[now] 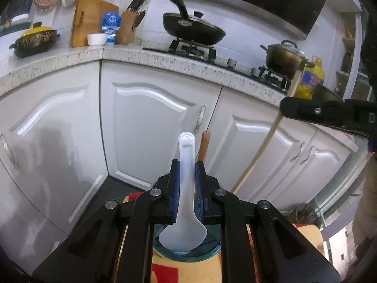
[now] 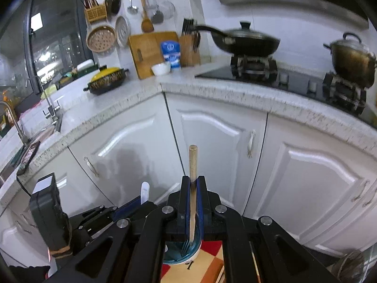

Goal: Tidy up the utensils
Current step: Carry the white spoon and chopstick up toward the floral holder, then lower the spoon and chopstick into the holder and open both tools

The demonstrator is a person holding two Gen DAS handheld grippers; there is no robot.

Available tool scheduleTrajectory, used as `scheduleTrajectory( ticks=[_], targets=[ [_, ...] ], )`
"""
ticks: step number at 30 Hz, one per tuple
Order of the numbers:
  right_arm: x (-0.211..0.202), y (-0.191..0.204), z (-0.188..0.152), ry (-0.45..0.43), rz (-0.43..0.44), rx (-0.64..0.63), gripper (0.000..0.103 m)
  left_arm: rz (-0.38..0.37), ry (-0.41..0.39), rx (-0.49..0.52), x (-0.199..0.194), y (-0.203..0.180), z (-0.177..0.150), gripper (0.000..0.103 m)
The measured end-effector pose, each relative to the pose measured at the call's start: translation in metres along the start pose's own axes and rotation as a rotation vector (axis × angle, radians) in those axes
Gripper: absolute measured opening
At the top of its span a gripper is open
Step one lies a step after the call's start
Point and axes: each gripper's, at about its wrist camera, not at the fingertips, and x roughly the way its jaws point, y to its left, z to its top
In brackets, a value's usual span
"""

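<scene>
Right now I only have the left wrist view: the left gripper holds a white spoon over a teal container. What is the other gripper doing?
Observer: The right gripper is shut on a thin wooden stick, which stands upright.
Operator: Where does its lower end go?
Observer: Down into the teal container, at the ribbed inner wall.
Operator: Anything left of the counter corner that I can't see?
Observer: A sink faucet at the far left.
</scene>
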Motion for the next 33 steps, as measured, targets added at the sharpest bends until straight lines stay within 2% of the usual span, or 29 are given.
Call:
scheduleTrajectory(
  ticks=[7,12,15,20,22,24,26,33],
  targets=[
    [0.049,-0.011,-0.025,0.106,0.025,0.05,0.005,0.006,0.057,0.002,0.008,0.004,-0.027,0.011],
    [0.064,-0.018,-0.041,0.128,0.032,0.079,0.006,0.01,0.099,0.013,0.015,0.002,-0.04,0.012],
    [0.06,-0.021,-0.049,0.133,0.029,0.087,0.027,0.008,0.117,0.004,0.017,0.004,-0.043,0.012],
    [0.047,-0.025,-0.057,0.126,0.05,0.115,0.027,0.0,0.136,-0.007,0.015,0.004,-0.046,0.012],
    [0.042,-0.027,-0.062,0.128,0.054,0.127,0.028,-0.004,0.141,-0.014,0.013,0.005,-0.047,0.015],
    [0.036,-0.028,-0.068,0.131,0.056,0.141,0.029,-0.003,0.142,-0.022,0.01,0.007,-0.047,0.026],
    [0.029,-0.028,-0.077,0.131,0.052,0.15,0.032,-0.007,0.142,-0.037,0.006,0.009,-0.048,0.03],
    [0.008,-0.03,-0.105,0.145,0.016,0.18,0.034,0.011,0.146,-0.031,-0.014,0.004,-0.051,0.038]
  ],
)
